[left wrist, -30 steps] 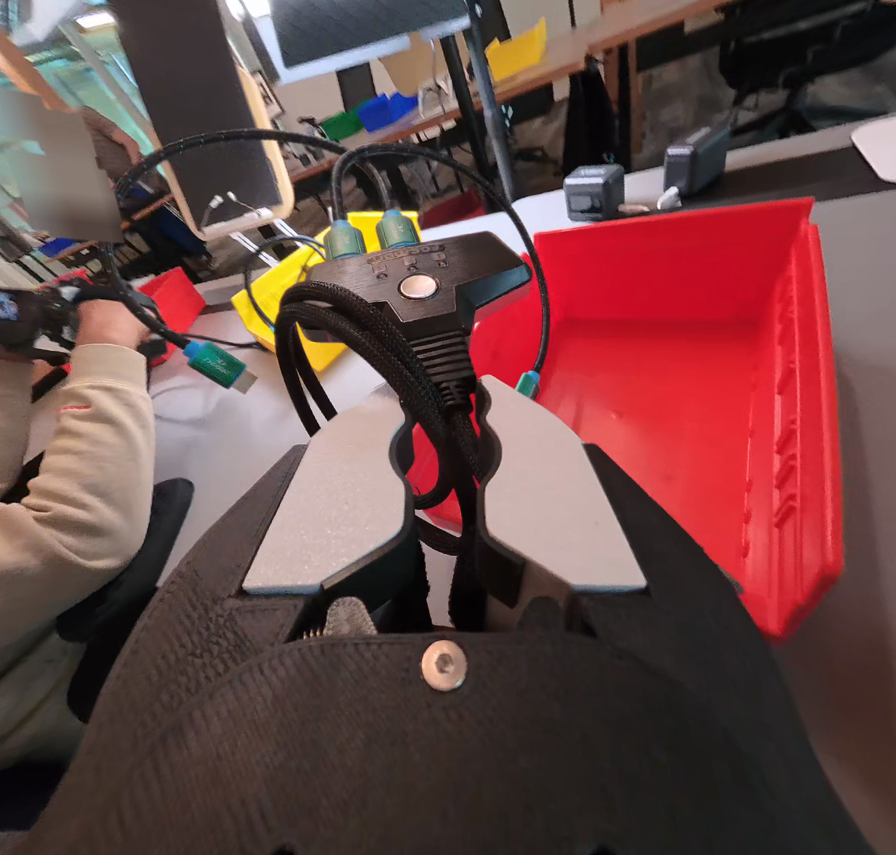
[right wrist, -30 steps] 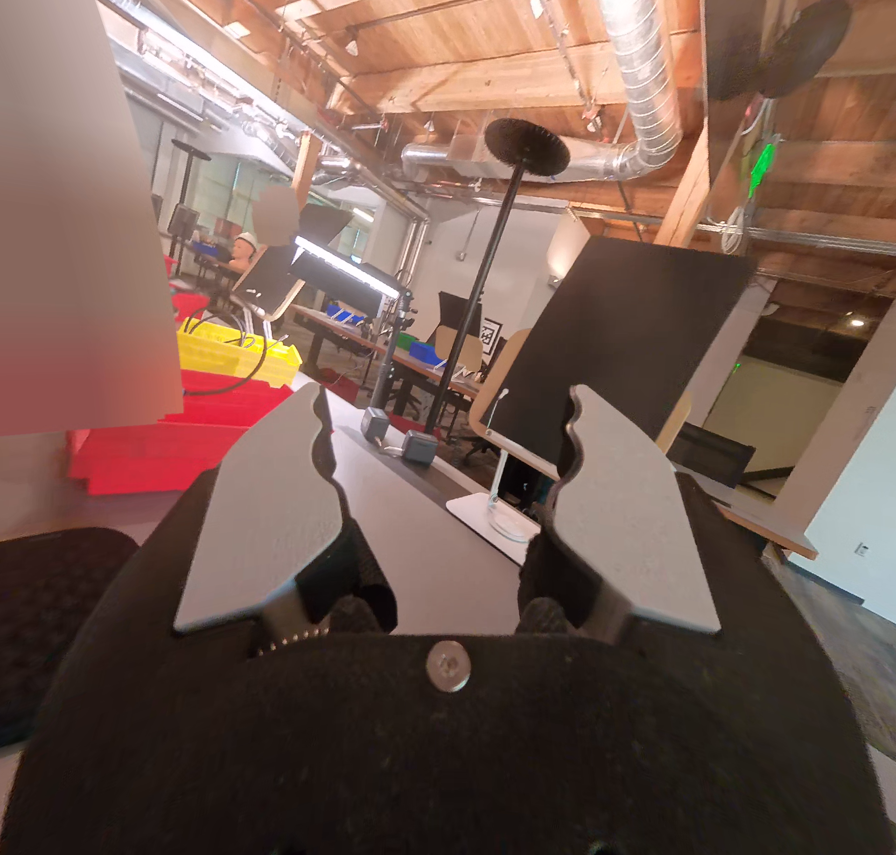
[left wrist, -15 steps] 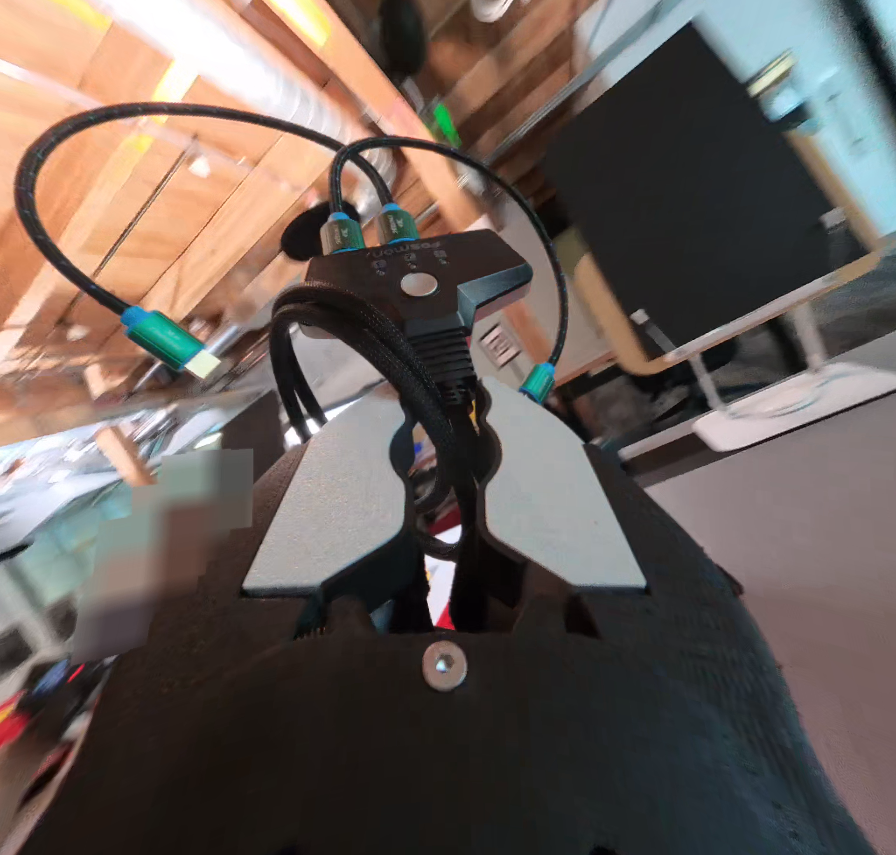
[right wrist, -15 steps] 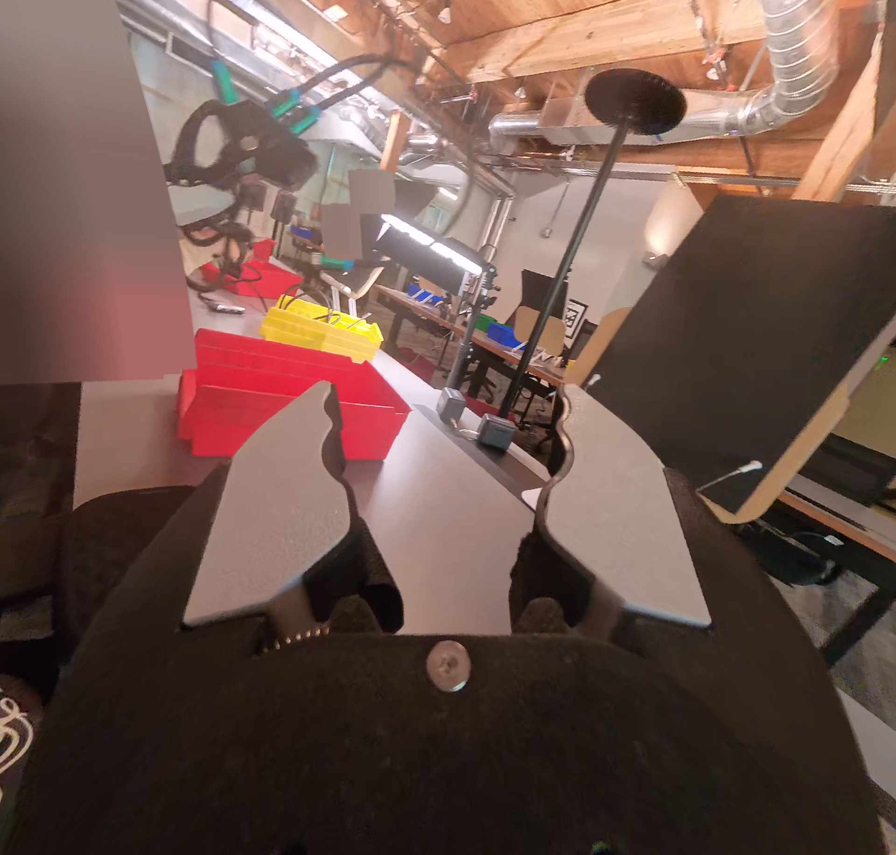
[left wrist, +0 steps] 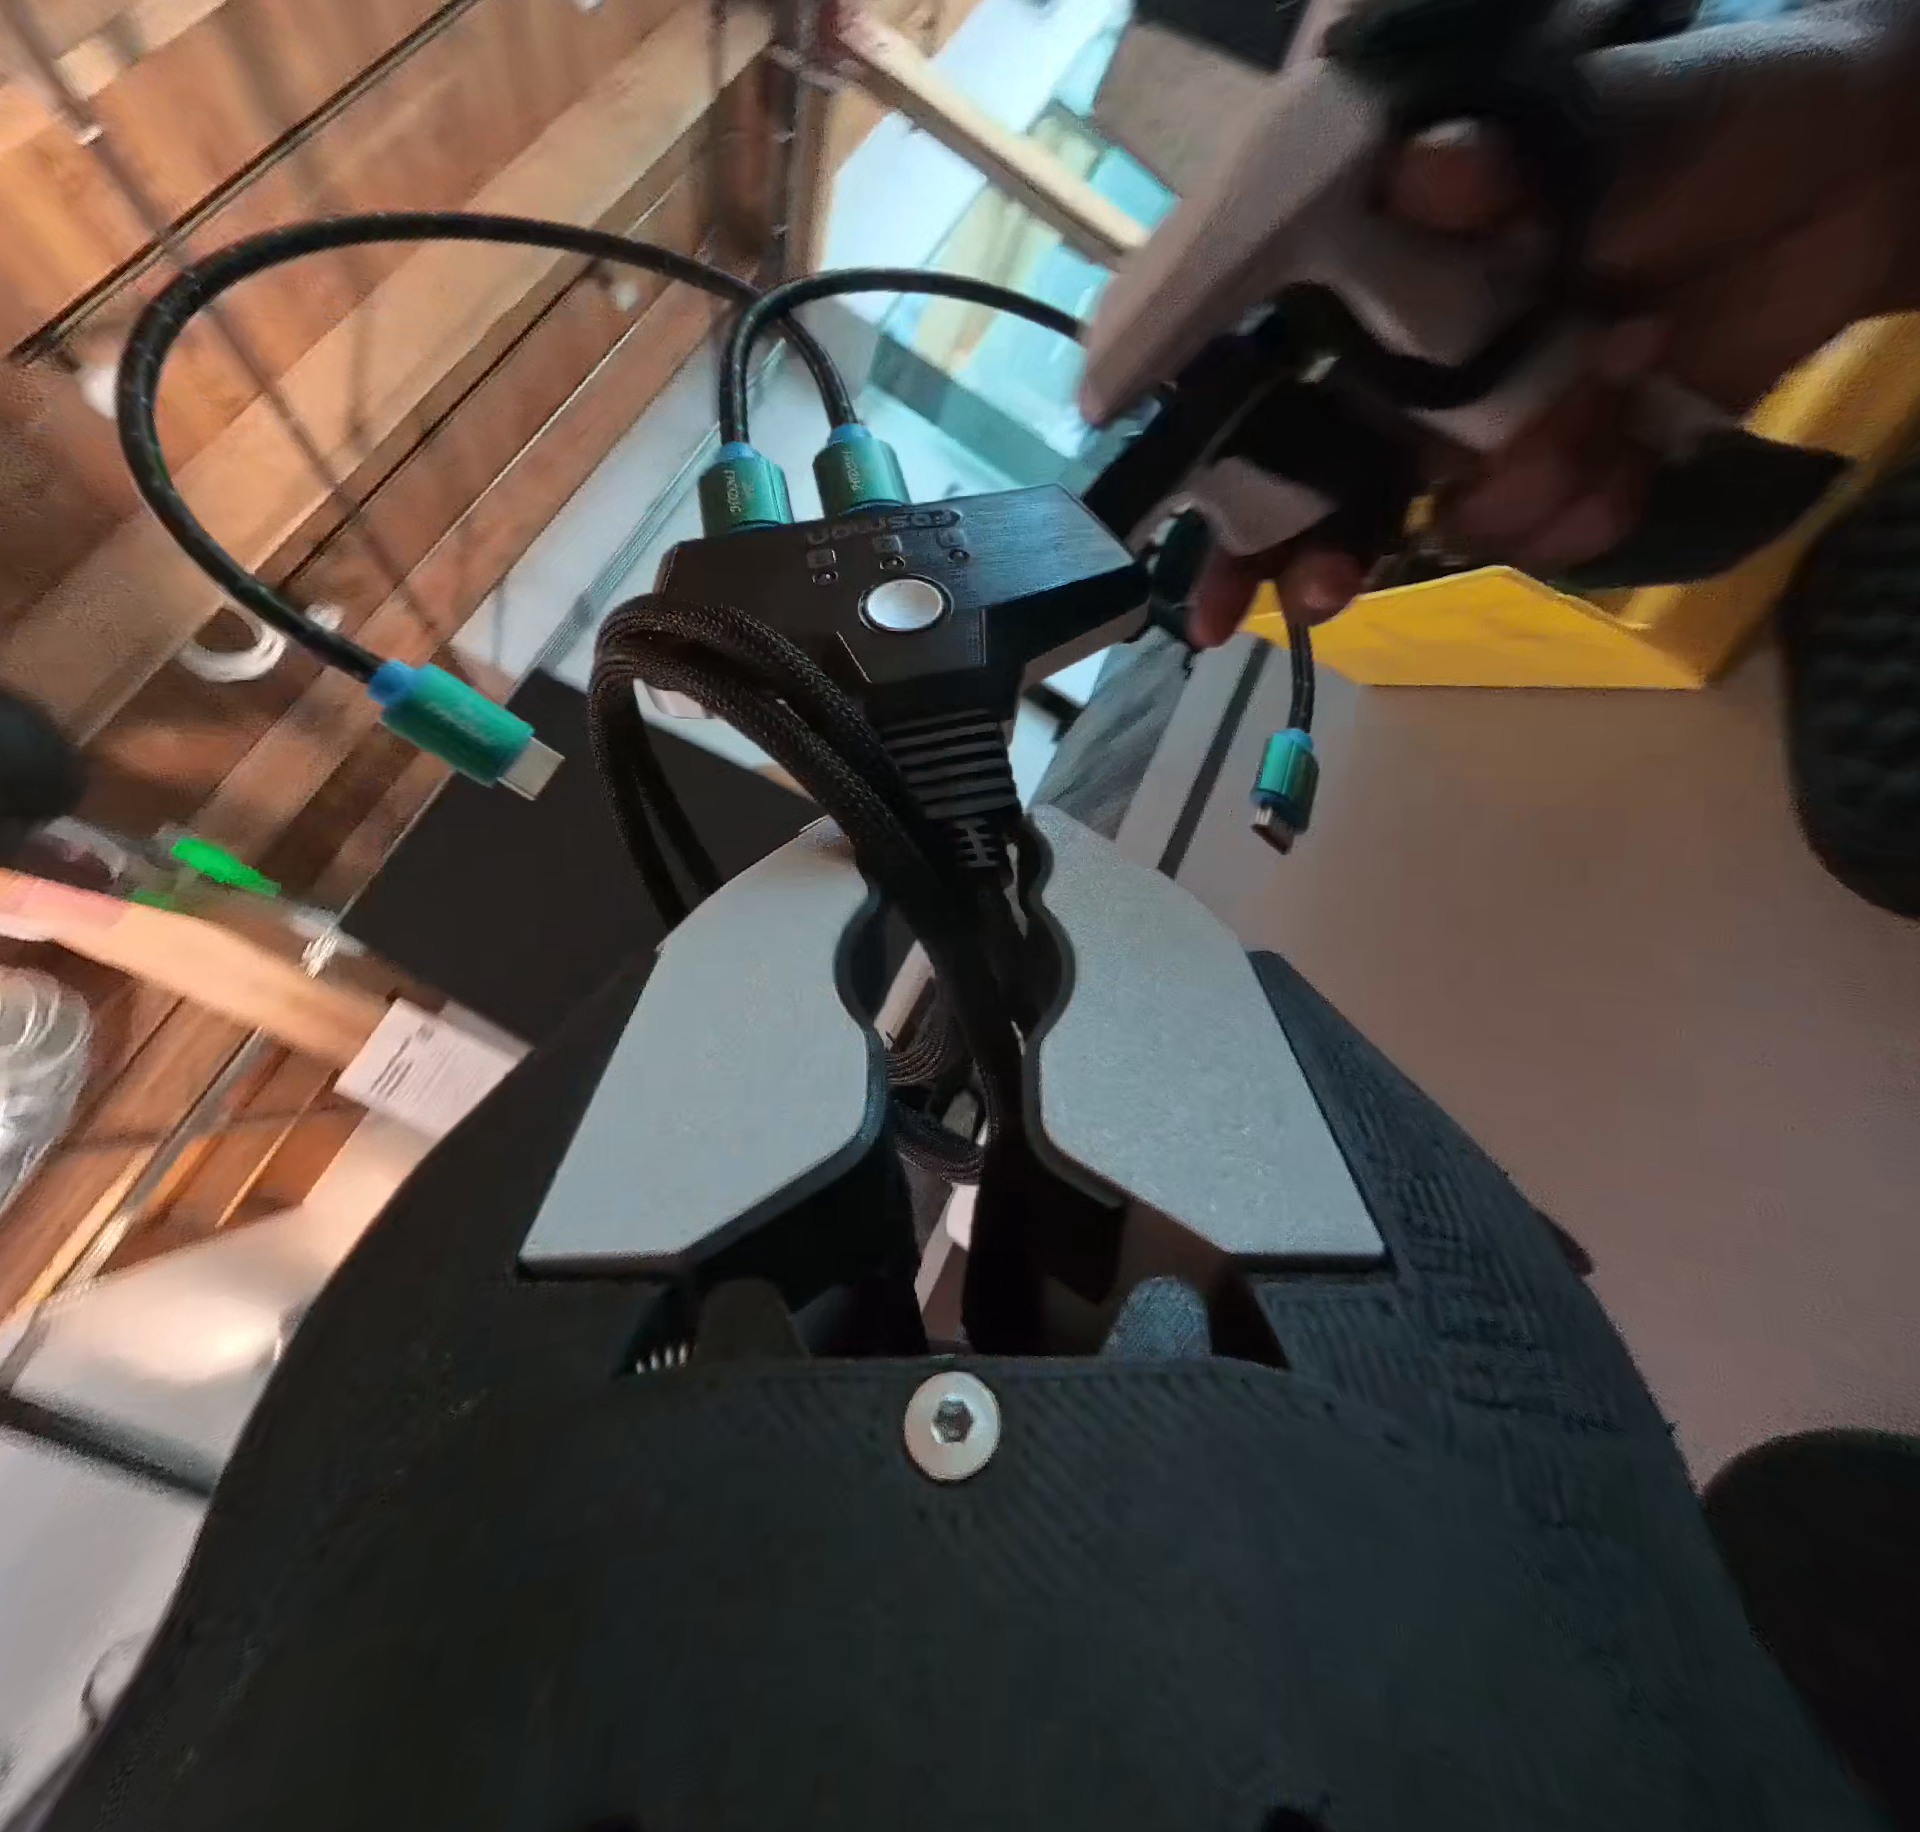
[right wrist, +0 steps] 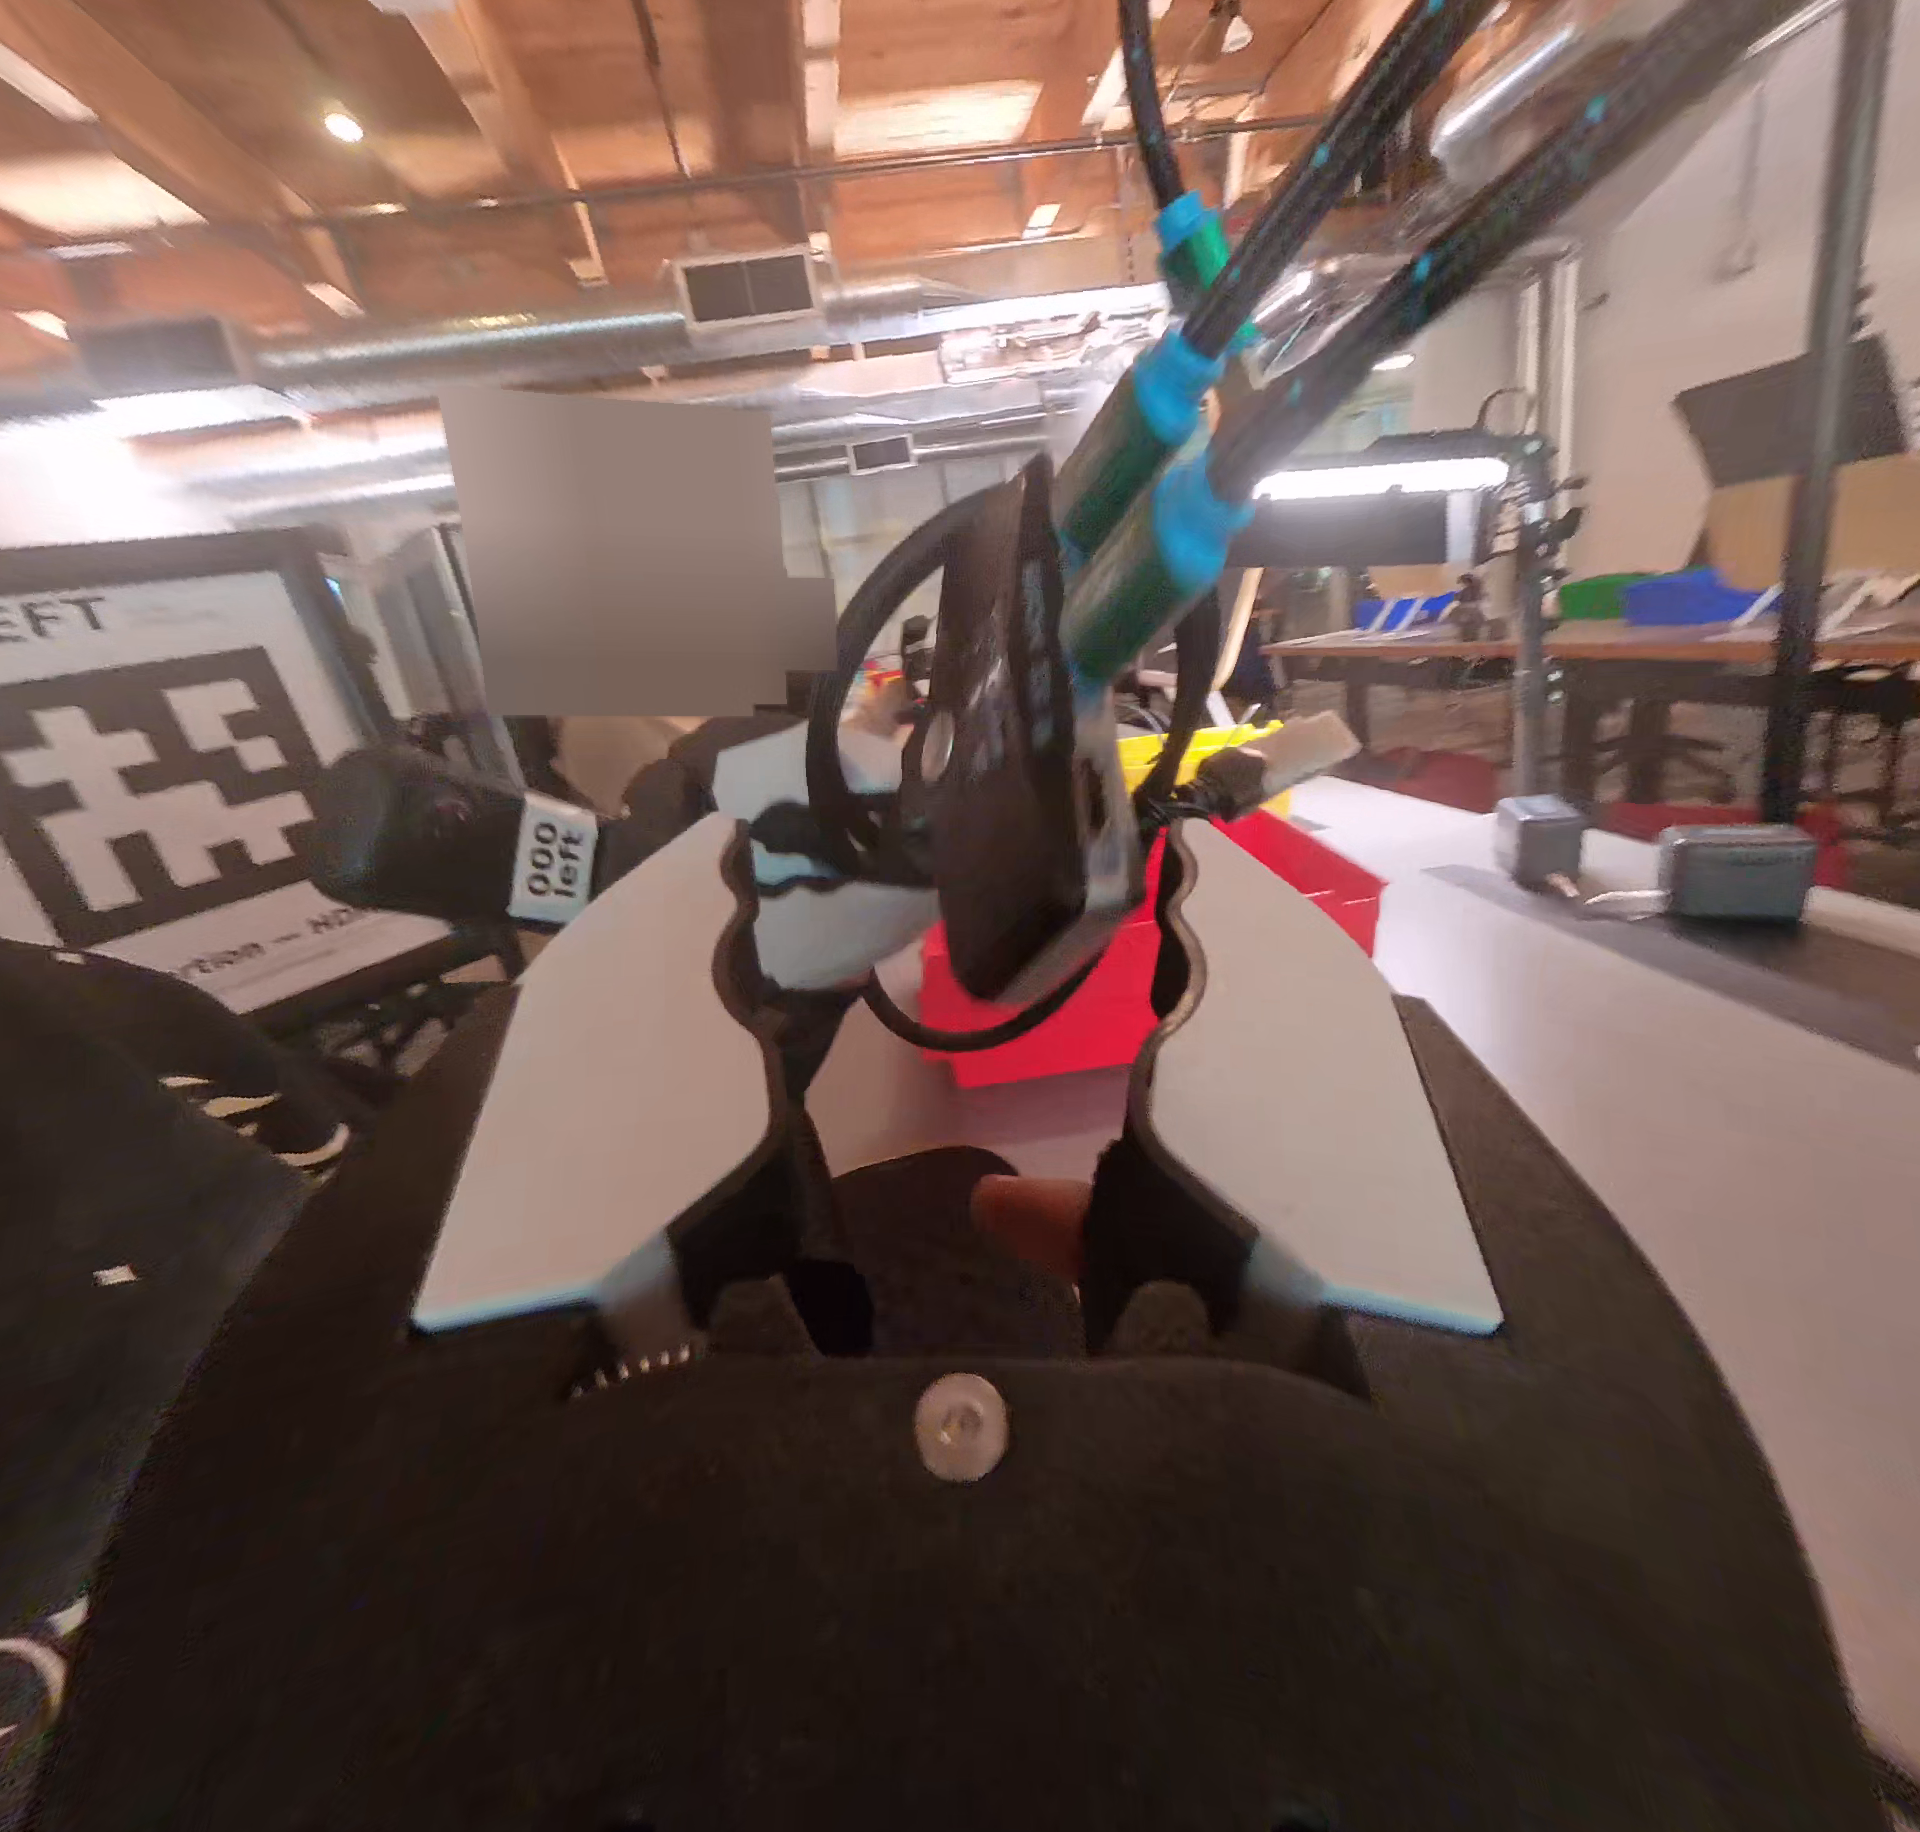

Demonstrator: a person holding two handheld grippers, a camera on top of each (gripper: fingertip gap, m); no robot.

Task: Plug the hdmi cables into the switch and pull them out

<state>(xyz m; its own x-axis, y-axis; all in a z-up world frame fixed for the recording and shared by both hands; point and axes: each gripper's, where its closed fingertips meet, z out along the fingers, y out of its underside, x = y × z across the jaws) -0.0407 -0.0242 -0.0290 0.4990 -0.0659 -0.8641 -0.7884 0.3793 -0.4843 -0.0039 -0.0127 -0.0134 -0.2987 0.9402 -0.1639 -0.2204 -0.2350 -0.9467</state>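
My left gripper (left wrist: 940, 847) is shut on the black braided lead below the black hdmi switch (left wrist: 904, 587) and holds it up in the air. Two green hdmi plugs (left wrist: 795, 483) sit in the switch's far edge. Their cables arch over, and the free green ends hang at the left (left wrist: 468, 733) and right (left wrist: 1283, 774). My right gripper (left wrist: 1226, 400), held by a hand, is close to the switch's right side. In the right wrist view my right gripper (right wrist: 951, 847) is open, with the switch's (right wrist: 1013, 743) lower end between its fingertips and the green plugs (right wrist: 1122, 577) above.
A red bin (right wrist: 1091, 1003) and a yellow bin (left wrist: 1507, 629) stand on the grey table (left wrist: 1507, 951). Two small grey boxes (right wrist: 1735, 873) sit at the table's far right. A black-and-white marker board (right wrist: 156, 774) stands at the left behind the left gripper.
The left gripper has swung round with the switch still held. The right gripper has moved in from open space, and its open fingers now stand on either side of the switch's end.
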